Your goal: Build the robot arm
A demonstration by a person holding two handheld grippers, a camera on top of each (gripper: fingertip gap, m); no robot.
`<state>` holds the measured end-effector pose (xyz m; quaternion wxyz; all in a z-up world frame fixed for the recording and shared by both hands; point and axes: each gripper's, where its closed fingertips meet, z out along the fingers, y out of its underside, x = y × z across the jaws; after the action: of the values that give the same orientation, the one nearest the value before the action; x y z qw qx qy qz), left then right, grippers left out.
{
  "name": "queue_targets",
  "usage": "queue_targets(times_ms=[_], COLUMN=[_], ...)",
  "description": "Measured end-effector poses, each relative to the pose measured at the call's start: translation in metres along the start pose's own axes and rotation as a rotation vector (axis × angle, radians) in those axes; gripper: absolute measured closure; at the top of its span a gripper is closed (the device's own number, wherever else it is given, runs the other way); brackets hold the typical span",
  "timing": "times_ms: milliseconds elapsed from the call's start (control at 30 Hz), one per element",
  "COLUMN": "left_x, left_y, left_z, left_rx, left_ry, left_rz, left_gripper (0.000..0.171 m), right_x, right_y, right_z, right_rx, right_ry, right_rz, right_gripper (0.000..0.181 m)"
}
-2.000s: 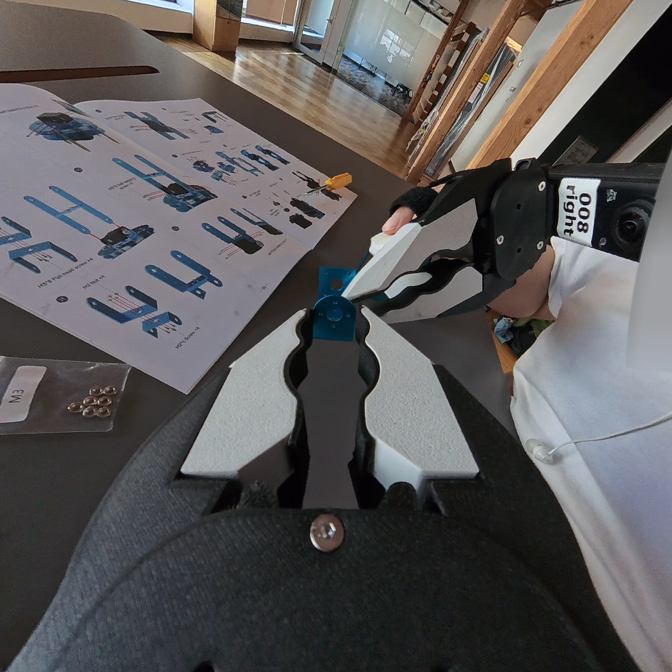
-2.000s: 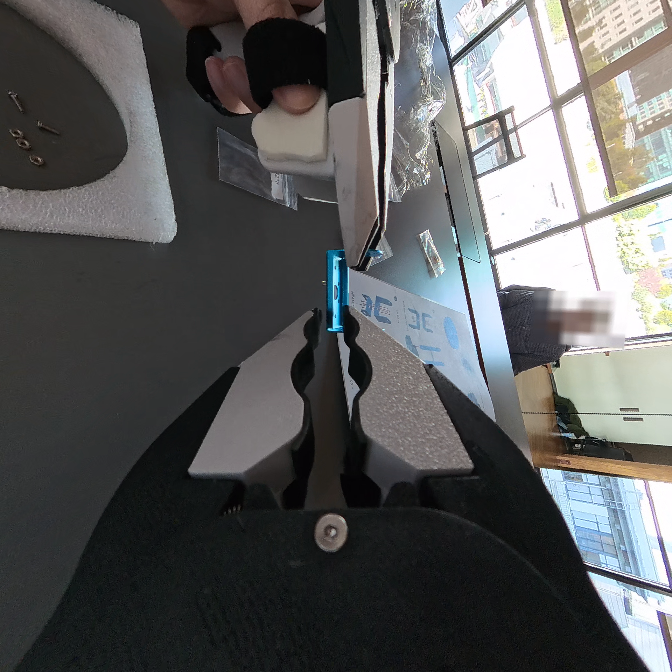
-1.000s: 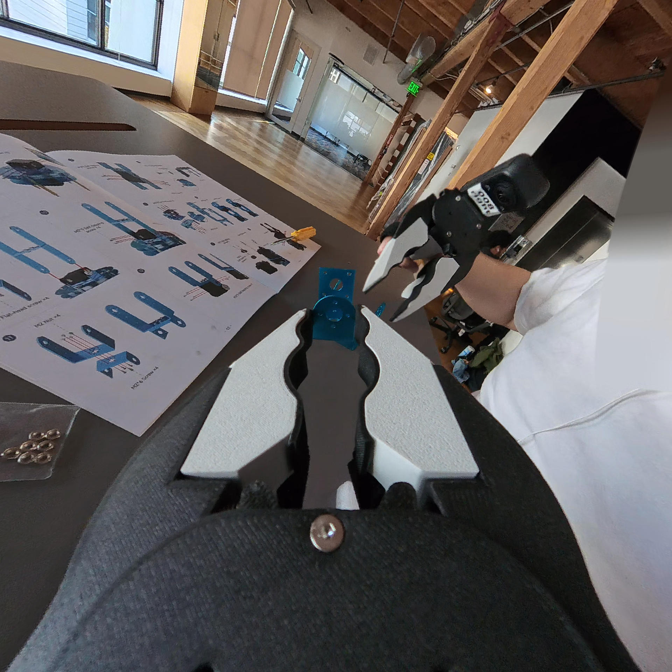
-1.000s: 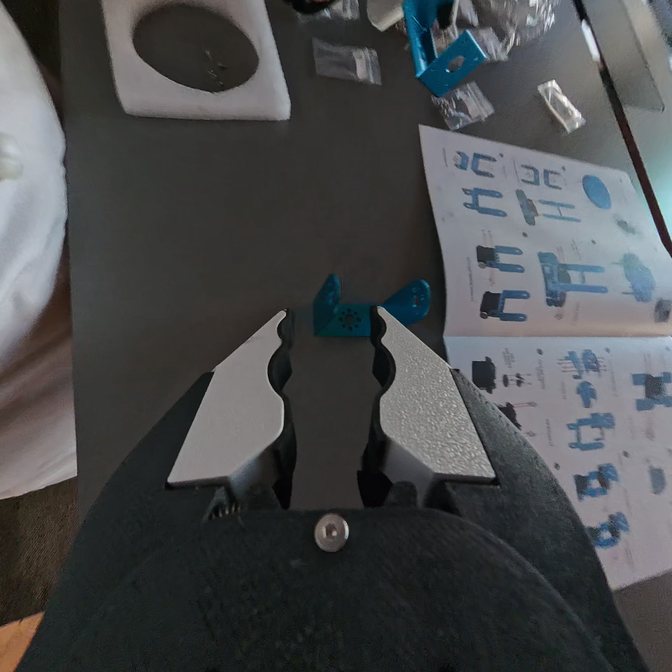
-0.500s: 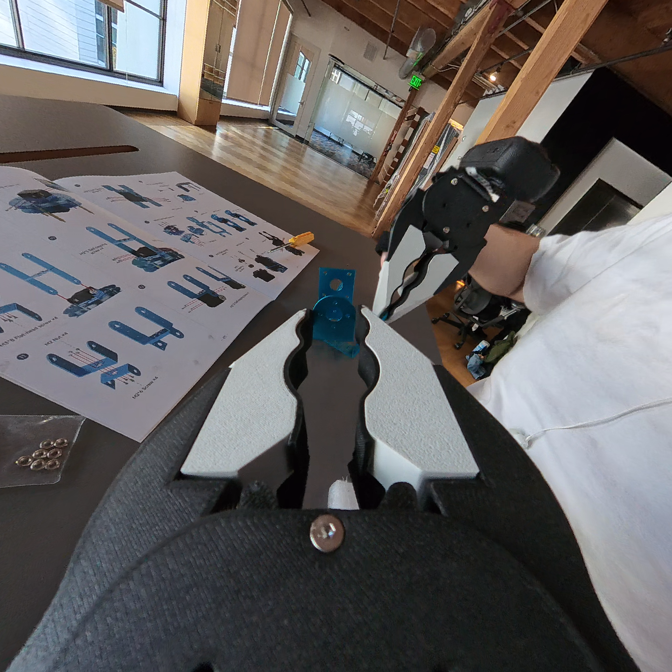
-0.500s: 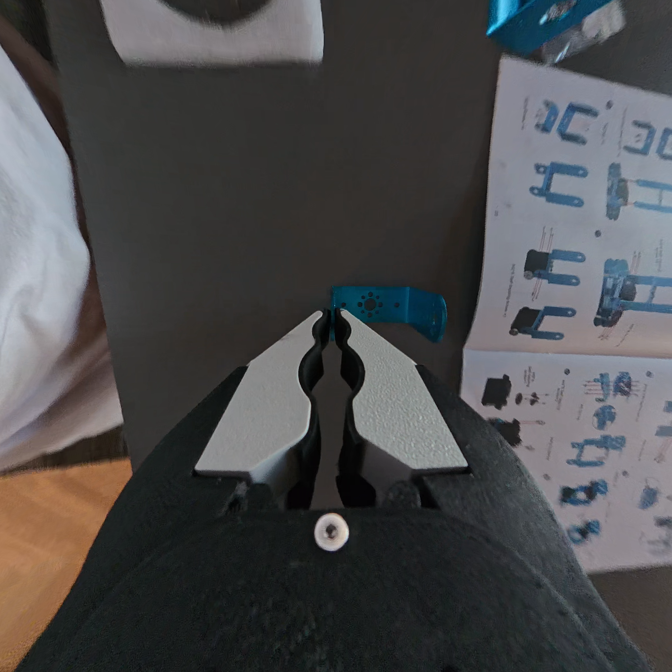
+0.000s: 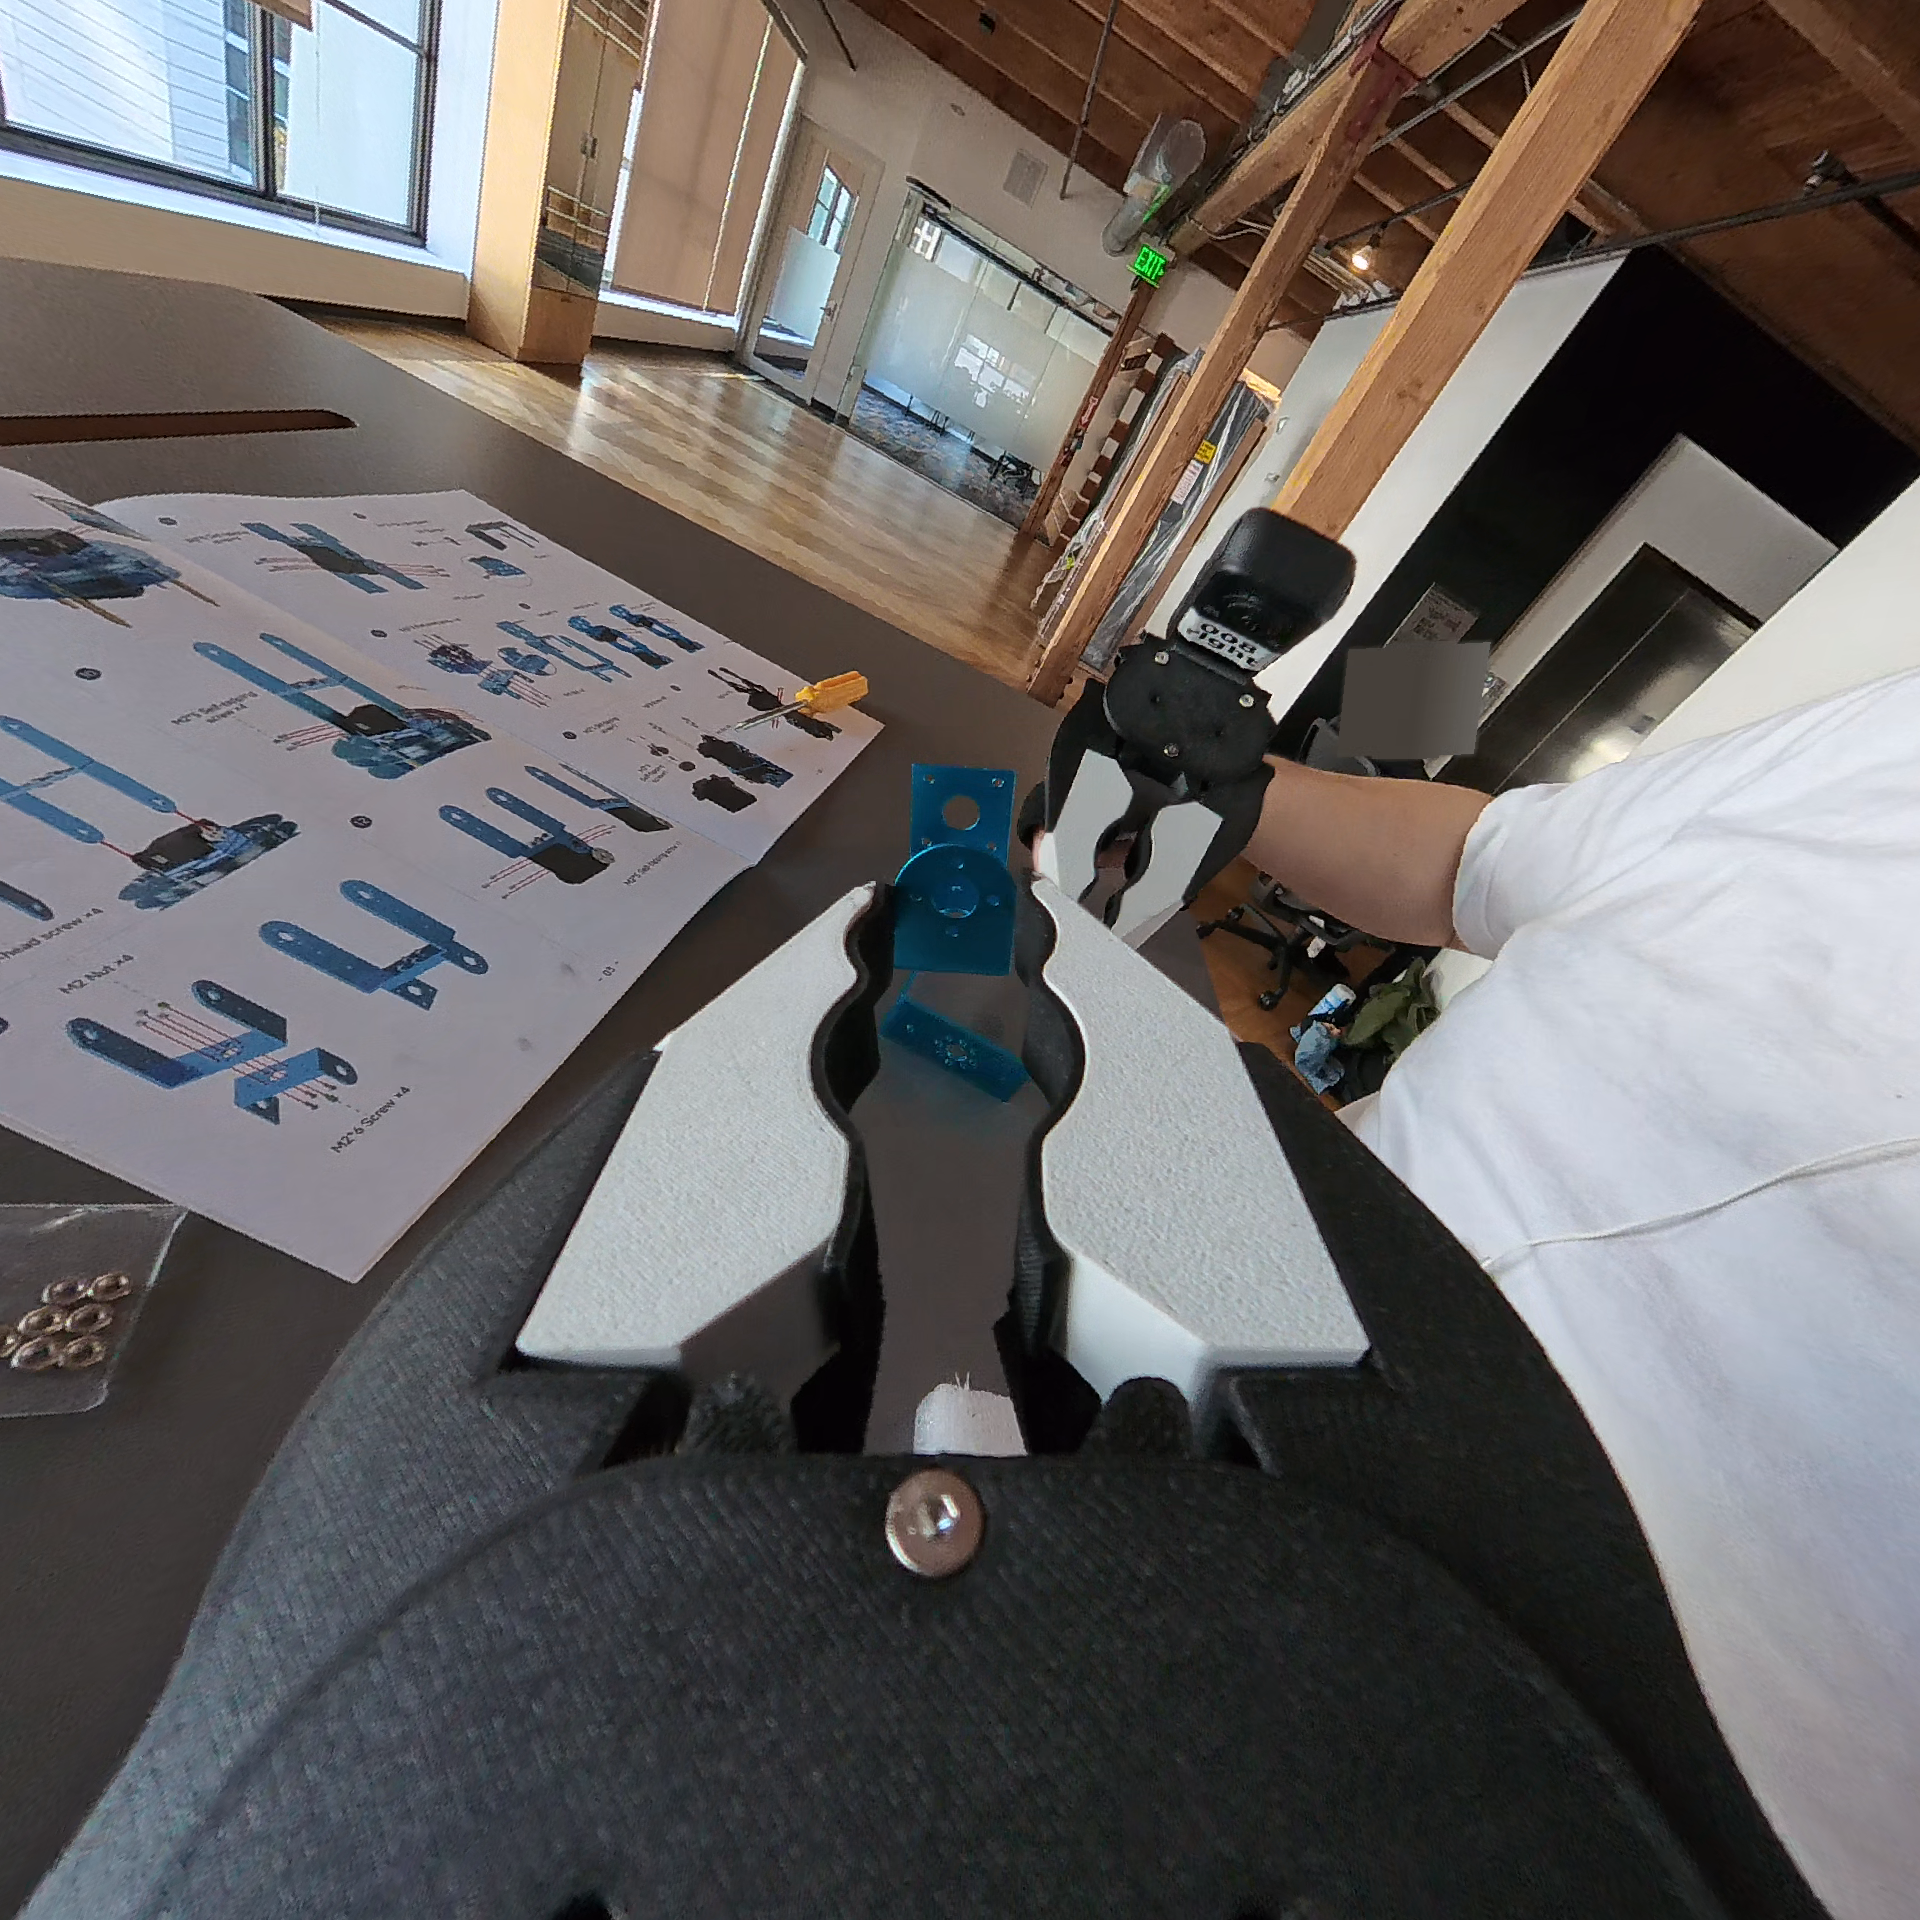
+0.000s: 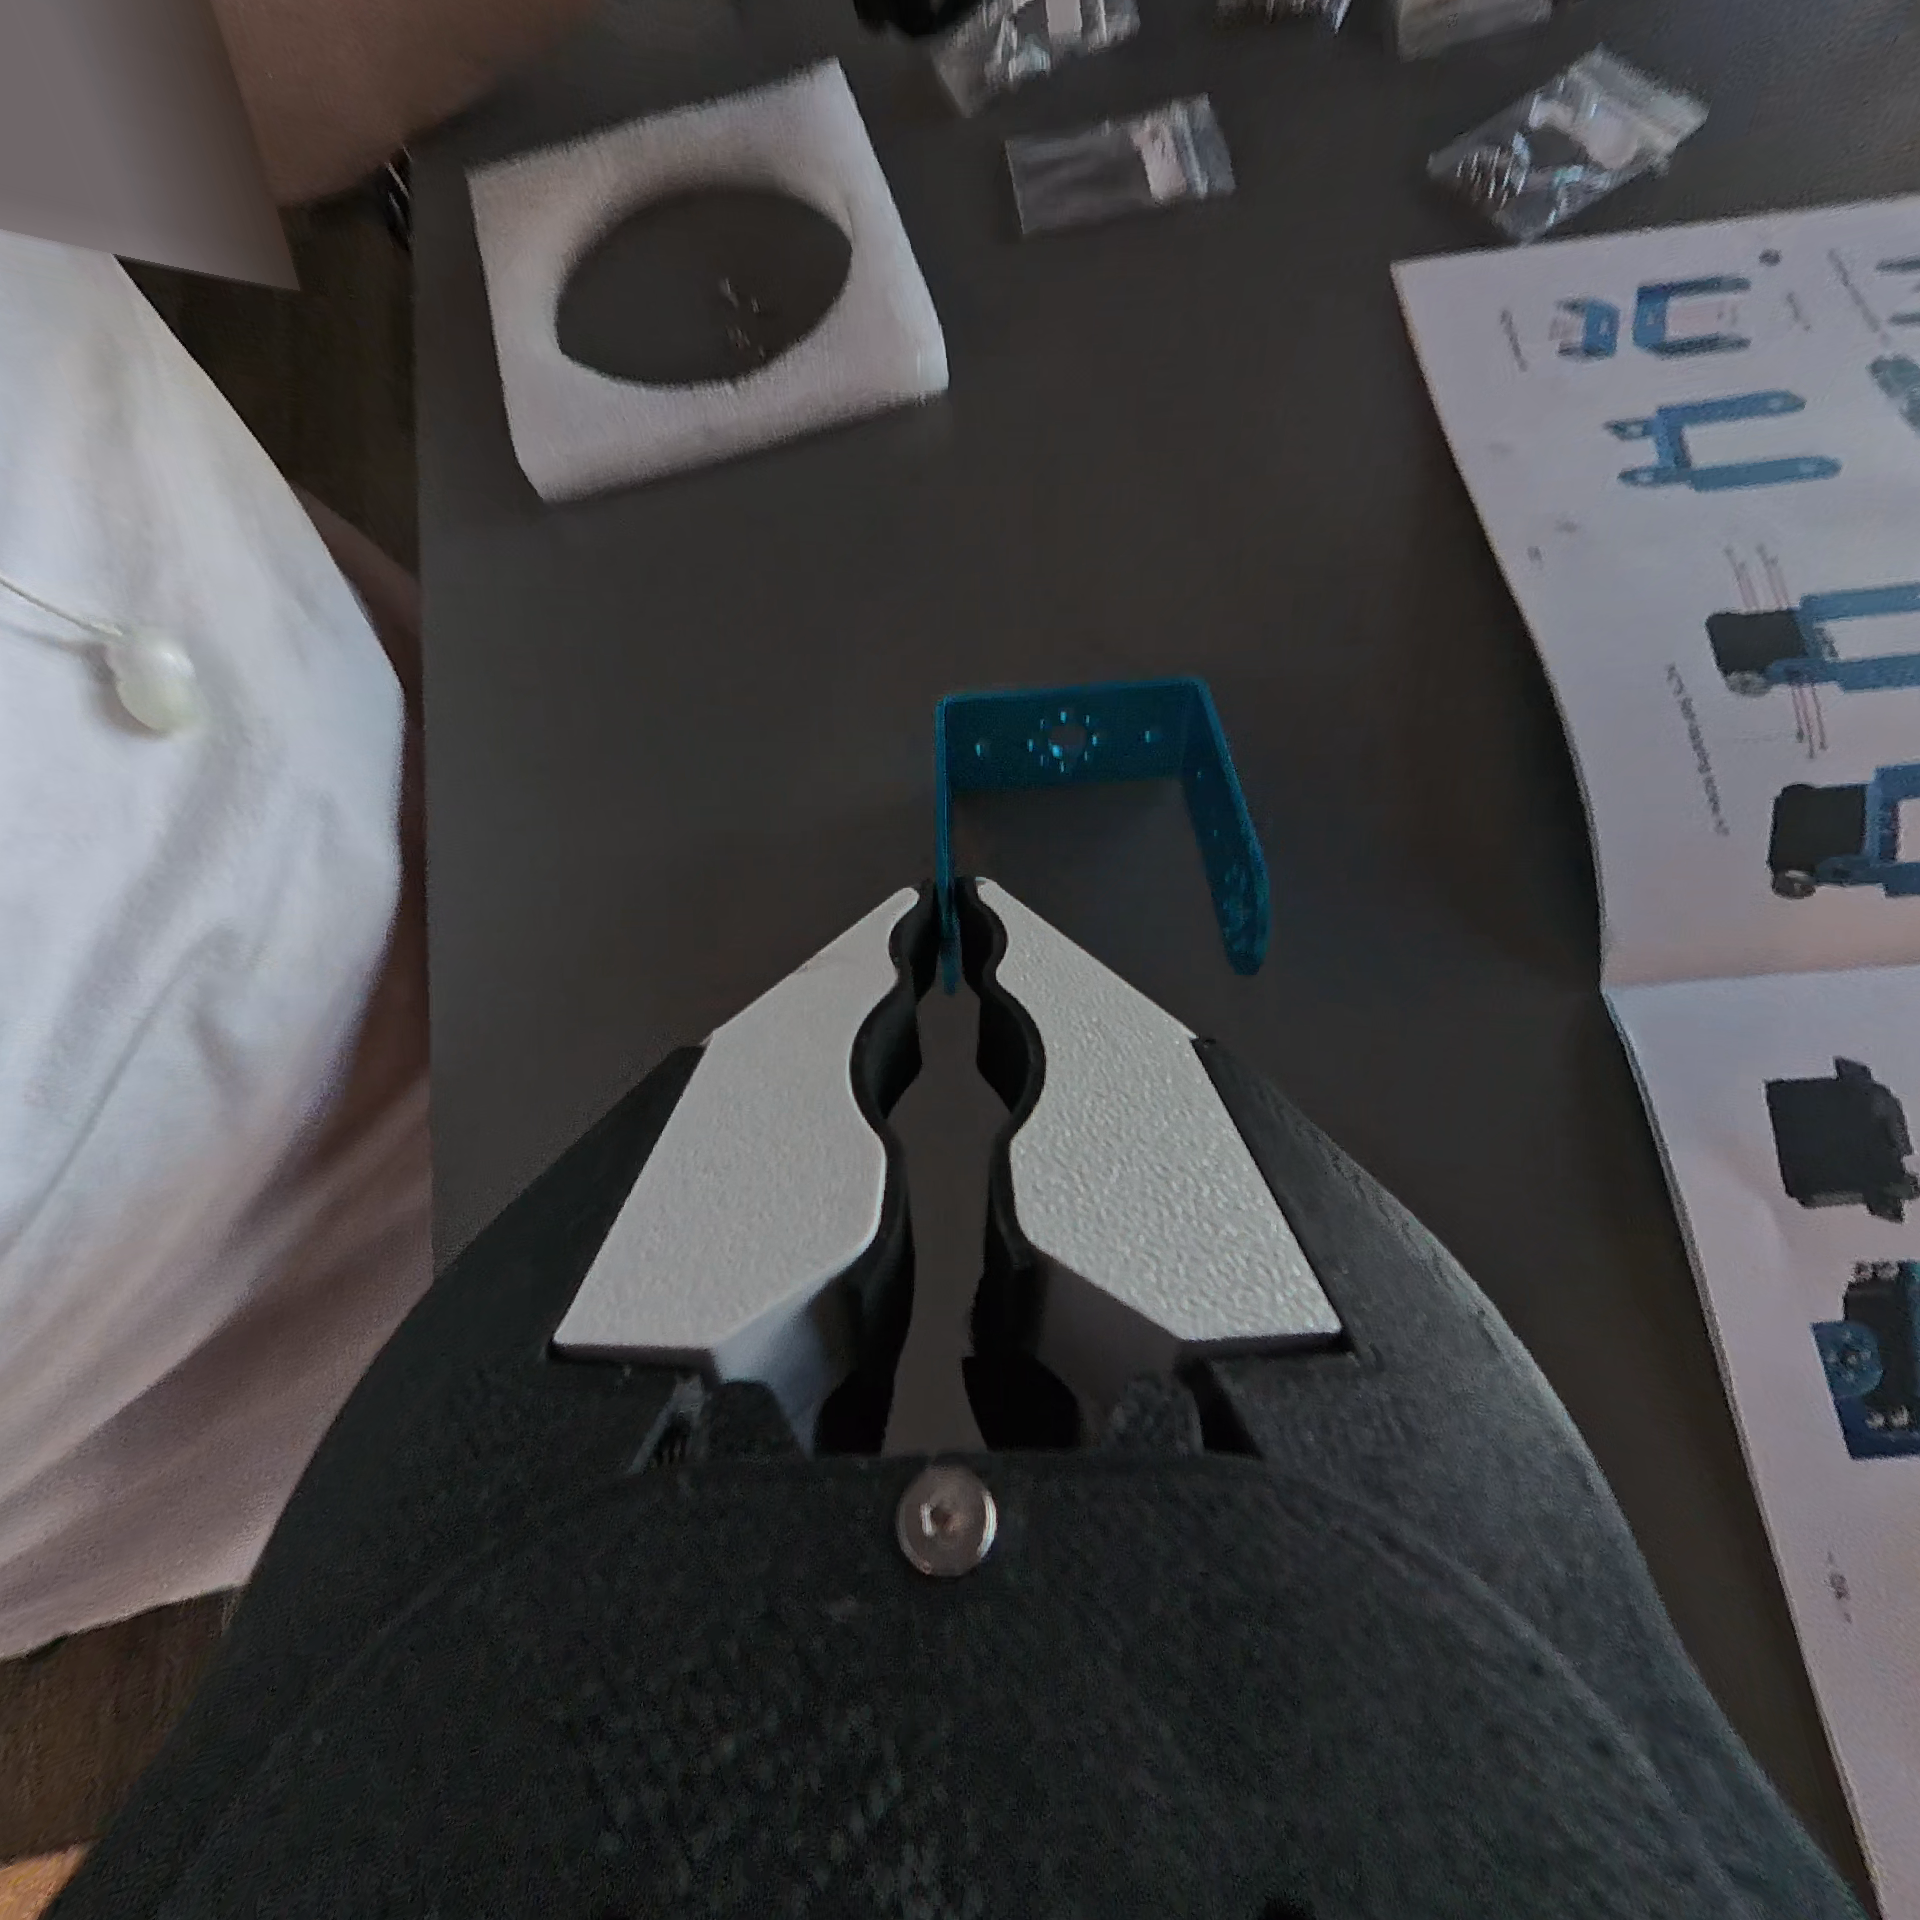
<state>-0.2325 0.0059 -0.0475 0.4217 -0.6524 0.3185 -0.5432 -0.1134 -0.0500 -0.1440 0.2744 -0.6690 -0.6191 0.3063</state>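
Left tool: it is hovering low over the dark worktop with its jaws standing partly apart and nothing between them; the person's white sleeve is filling the space to its right.
Bag of nuts: a clear bag of small metal nuts is lying on the near left, just beside the sheet's edge.
Right tool: its jaws are pinching shut on the tip of one arm of the blue bracket, and it is pointing down at the worktop.
Bracket, place: it is sitting just past the left tool's tips, apart from them, over bare worktop between the person and the instruction sheet. I cannot tell whether it is resting or being lifted.
Bracket, heading: the U is opening toward the right tool, with its perforated base running across on the far side. That base looks like the long axis. The two arms are reaching back, the free one ending in a rounded tip.
Sheet: the open printed sheet is spreading over the worktop beyond, with a yellow-handled screwdriver lying on its far corner.
Far worktop: a white foam block with an oval cut-out is holding a few tiny screws, and clear parts bags are lying past it.
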Motion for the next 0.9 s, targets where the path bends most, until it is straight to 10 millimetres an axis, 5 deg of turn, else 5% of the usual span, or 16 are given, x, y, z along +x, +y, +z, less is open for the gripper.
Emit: queue_targets(times_ms=[133, 233, 333, 433, 600, 900], left_x=[0.0, -0.005, -0.005, -0.007, -0.012, -0.008], left_y=[0.002, 0.006, 0.008, 0.011, 0.014, 0.0], left_z=[0.001, 0.004, 0.006, 0.007, 0.009, 0.014], left_rx=[-0.011, -0.032, -0.038, -0.042, -0.038, 0.052], left_ry=[-0.012, -0.045, -0.041, -0.044, -0.045, -0.054], left_rz=[0.012, 0.018, 0.004, -0.03, -0.095, -0.188], left_gripper=[0.15, 0.15, 0.15, 0.15, 0.15, 0.15], right_x=[0.006, 0.001, 0.002, 0.004, 0.004, 0.023], right_y=[0.012, -0.008, -0.016, 0.003, 0.006, -0.027], right_z=[0.0, -0.001, 0.007, 0.019, 0.025, 0.022], right_rx=[-0.061, -0.057, -0.13, -0.273, -0.302, -0.053], right_ry=[0.036, 0.017, 0.113, 0.166, 0.199, 0.527], right_rz=[0.002, 0.105, -0.015, -0.115, -0.166, -0.28], right_gripper=[0.168, 0.153, 0.152, 0.155, 0.179, 0.181])
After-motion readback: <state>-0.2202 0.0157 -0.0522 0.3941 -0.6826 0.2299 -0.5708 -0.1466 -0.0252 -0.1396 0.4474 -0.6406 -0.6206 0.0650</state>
